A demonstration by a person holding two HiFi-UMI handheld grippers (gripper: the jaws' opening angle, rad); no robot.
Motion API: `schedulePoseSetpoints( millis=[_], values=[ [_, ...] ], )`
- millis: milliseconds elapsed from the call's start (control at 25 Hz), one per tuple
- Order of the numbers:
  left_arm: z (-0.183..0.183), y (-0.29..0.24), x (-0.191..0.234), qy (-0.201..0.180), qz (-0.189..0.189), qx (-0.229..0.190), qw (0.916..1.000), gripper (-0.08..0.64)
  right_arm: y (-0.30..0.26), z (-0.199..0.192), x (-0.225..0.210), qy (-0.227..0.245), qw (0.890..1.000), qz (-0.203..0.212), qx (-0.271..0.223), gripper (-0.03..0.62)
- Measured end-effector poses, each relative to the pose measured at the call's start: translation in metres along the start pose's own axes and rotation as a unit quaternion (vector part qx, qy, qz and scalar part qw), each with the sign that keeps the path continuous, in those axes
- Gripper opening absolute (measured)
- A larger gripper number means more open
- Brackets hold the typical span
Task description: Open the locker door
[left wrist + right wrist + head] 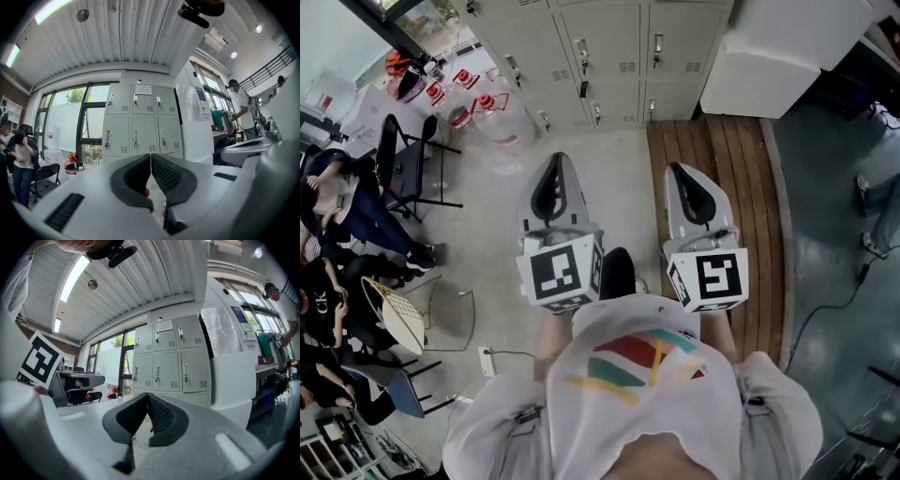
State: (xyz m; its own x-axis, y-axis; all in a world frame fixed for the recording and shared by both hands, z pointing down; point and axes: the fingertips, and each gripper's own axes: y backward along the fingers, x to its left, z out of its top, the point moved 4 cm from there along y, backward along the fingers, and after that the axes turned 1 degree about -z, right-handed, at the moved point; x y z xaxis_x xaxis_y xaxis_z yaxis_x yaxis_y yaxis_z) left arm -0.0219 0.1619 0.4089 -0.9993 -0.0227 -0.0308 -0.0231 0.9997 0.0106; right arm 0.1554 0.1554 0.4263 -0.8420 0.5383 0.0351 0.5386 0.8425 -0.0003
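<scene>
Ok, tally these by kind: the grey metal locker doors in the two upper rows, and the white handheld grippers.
Grey metal locker doors, two upper rows: 6
White handheld grippers: 2
Total: 8

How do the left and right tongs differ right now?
Left tongs hang over the pale floor; right tongs over the wooden planks. Left cube and right cube show different marker patterns. Both are shut, empty, pointed at the closed lockers.
</scene>
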Motion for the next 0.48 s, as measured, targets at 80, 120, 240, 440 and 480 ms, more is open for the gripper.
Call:
schedulePoseSetpoints(
  millis=[80,120,240,440,480],
  values=[
    [-0.001,-0.008,0.004,0.005,0.002,0.001,1.0,0.017,-0.005,0.0,-0.002,0.002,1.0,0.001,-0.002,0.002],
    [-0.001,-0.014,0.006,0.007,0.001,-0.001,1.0,0.017,-0.009,0.002,-0.005,0.003,1.0,-0.001,-0.004,0.002],
    [-0.004,-0.038,0.01,0.005,-0.002,-0.009,0.9999,0.017,-0.03,-0.002,-0.018,0.0,1.0,-0.008,-0.008,0.002],
    [-0.02,-0.097,0.032,0.015,-0.011,-0.007,0.9998,0.017,-0.08,-0.018,-0.032,0.002,1.0,-0.028,0.004,0.002],
    [-0.022,-0.113,0.039,0.018,-0.011,-0.004,0.9998,0.017,-0.095,-0.018,-0.035,0.005,1.0,-0.03,0.006,0.002]
  ],
)
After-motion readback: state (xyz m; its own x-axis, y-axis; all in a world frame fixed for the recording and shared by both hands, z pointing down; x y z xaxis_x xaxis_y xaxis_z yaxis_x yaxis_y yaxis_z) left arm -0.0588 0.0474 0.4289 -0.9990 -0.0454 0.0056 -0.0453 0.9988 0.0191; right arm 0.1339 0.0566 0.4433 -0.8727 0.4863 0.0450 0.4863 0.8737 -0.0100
